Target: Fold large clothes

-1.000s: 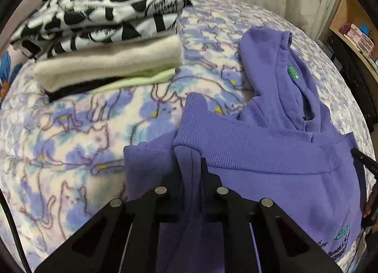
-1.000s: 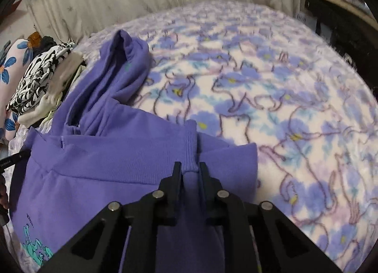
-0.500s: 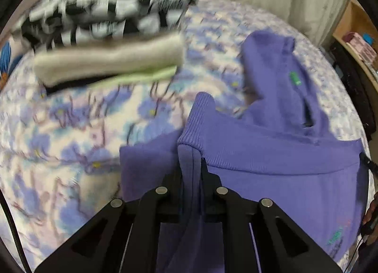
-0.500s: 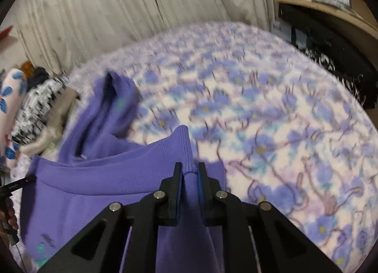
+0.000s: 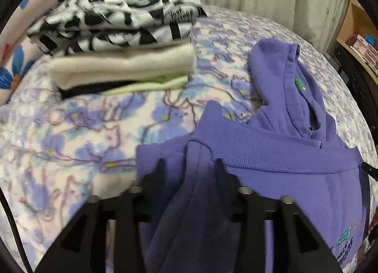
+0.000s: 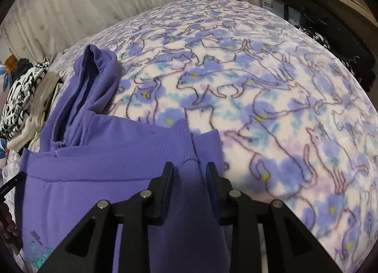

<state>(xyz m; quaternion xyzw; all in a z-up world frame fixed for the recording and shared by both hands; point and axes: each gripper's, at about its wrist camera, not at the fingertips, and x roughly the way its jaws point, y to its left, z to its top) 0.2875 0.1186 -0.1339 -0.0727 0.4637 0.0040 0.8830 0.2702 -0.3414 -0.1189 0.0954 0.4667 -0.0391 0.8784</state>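
1. Left gripper (image 5: 189, 166): the jaws are opening. A fold of the purple hoodie (image 5: 283, 162) still lies between the two fingers, but the pads stand clear of the cloth on both sides, so the fold is released.
2. Right gripper (image 6: 190, 170): the jaws are opening. A ridge of hoodie cloth runs up between the fingers; a narrow gap shows on each side of it, so the pads do not press on it.
3. Hoodie (image 6: 106, 162): it lies on the blanket (image 6: 259, 84) directly ahead of both grippers, folded so that the ribbed hem band (image 5: 271, 147) crosses the body from one gripper to the other. In the left wrist view the band ends in a raised corner just beyond the left gripper.
4. Printed lettering (image 5: 343, 244) in green shows on the hoodie's near edge, at the lower right of the left wrist view.
5. Hood (image 5: 288, 88): it extends flat on the blanket beyond the hem band, with a small green tag (image 5: 299, 83) on it.
6. Blanket: pale fleece with blue flowers and outlined cats; it covers the whole surface.
7. Stack of folded clothes (image 5: 118, 53): it sits farther back, left of the hood and apart from it, with a black-and-white patterned garment on top, a cream one beneath, then black and light green layers.
8. Curtain (image 6: 118, 1): pale and pleated, behind the bed.
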